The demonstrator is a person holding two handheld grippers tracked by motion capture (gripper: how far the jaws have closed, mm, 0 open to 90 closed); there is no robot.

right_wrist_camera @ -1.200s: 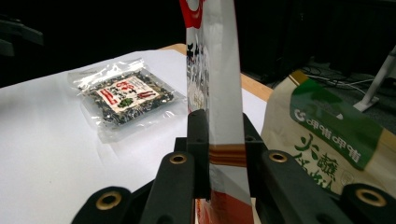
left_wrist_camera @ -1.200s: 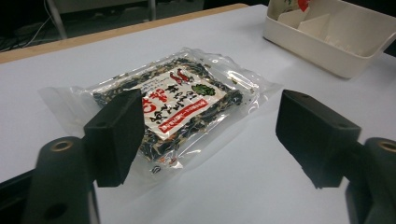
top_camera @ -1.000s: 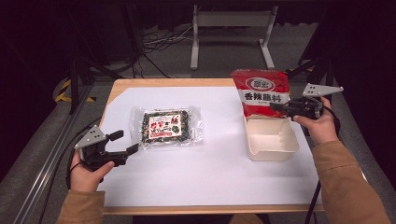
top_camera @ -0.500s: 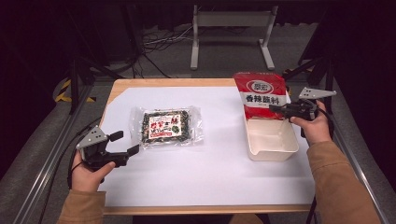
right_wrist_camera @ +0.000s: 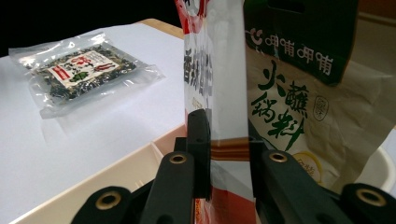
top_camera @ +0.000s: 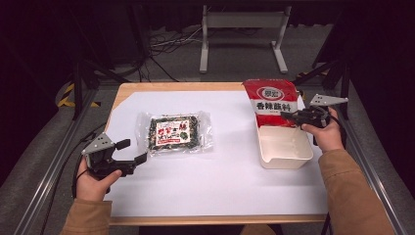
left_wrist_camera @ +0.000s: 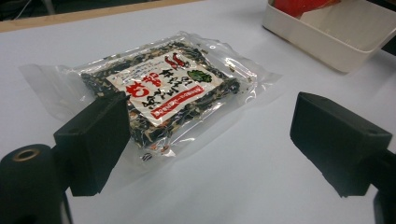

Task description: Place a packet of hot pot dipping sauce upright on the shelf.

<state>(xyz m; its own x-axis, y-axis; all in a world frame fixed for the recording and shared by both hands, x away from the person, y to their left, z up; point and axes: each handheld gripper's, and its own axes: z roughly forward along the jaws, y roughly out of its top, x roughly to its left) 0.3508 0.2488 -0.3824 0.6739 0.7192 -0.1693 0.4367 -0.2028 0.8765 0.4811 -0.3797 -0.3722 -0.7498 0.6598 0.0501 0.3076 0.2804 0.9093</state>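
My right gripper [top_camera: 288, 116] is shut on the side edge of a red sauce packet [top_camera: 271, 100], which stands upright at the far end of a white tub [top_camera: 286, 160]. In the right gripper view the fingers [right_wrist_camera: 198, 140] pinch the packet's edge [right_wrist_camera: 210, 70], and its back face is beige and green. A clear packet of dark dried food with a red label [top_camera: 177, 133] lies flat at mid-table. My left gripper [top_camera: 133, 151] rests open at the packet's near left corner. Its jaws have just been opening, with nothing between them [left_wrist_camera: 210, 140]; the packet [left_wrist_camera: 163, 91] lies just beyond them.
A white sheet [top_camera: 220, 186] covers the wooden table. The tub [left_wrist_camera: 317, 42] sits at the right edge of the sheet. A metal stand [top_camera: 240, 34] and cables lie on the floor behind the table.
My right gripper has sunk a little with the red packet, whose bottom now rests lower in the tub. The left gripper's jaws stand slightly wider.
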